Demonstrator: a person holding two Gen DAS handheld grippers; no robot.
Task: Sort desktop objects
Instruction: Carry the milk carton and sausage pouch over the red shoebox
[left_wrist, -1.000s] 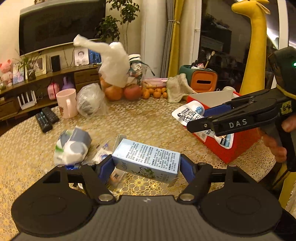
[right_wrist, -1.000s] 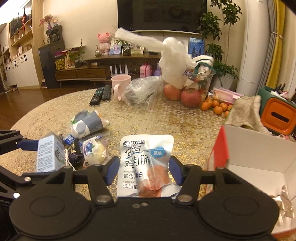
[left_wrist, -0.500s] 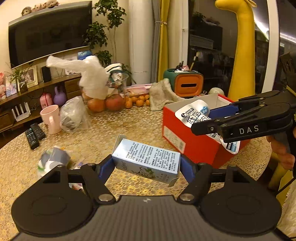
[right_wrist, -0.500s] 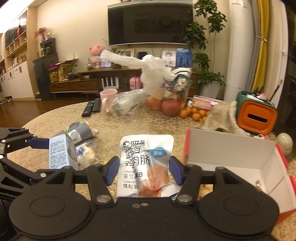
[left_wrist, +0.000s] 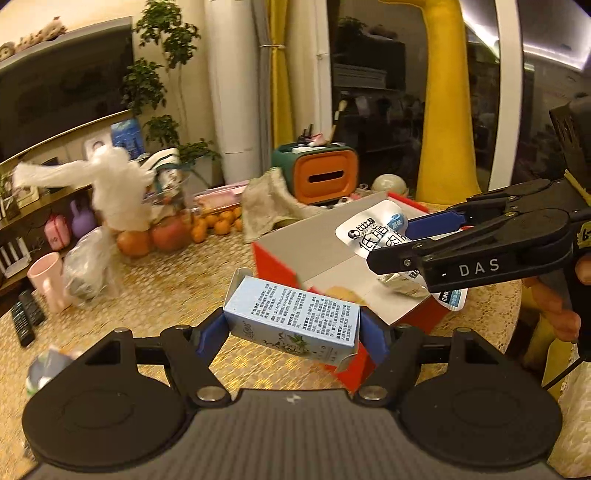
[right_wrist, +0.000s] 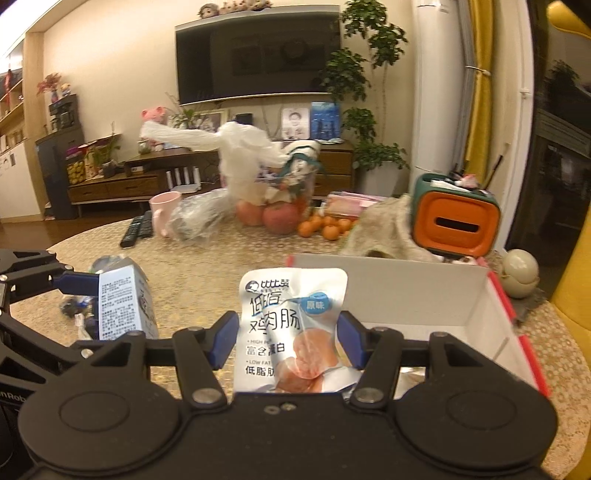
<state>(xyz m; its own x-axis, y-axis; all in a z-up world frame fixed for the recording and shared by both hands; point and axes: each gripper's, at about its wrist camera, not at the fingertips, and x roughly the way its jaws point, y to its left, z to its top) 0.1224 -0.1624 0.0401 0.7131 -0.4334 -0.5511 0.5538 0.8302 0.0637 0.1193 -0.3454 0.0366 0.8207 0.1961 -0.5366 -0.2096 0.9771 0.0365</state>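
Note:
My left gripper (left_wrist: 293, 328) is shut on a light blue milk carton (left_wrist: 293, 319) and holds it in the air at the near corner of an open red box (left_wrist: 325, 251) with a grey inside. My right gripper (right_wrist: 288, 339) is shut on a white sausage snack pouch (right_wrist: 291, 325) and holds it over the box (right_wrist: 424, 295). In the left wrist view the right gripper (left_wrist: 413, 240) and the pouch (left_wrist: 373, 230) hang above the box's right half. The carton also shows at the left of the right wrist view (right_wrist: 122, 302).
Wrapped snacks (right_wrist: 77, 310) lie on the gold patterned table (left_wrist: 159, 280). A pink mug (left_wrist: 48, 280), a plastic bag (left_wrist: 88, 269), fruit (left_wrist: 170, 232), a cloth (left_wrist: 273, 203) and an orange tissue box (left_wrist: 325, 177) stand farther back. Remotes (left_wrist: 26, 314) lie at the left.
Both grippers have moved to the right toward the red box with their loads. The box now lies right under the pouch and just behind the carton.

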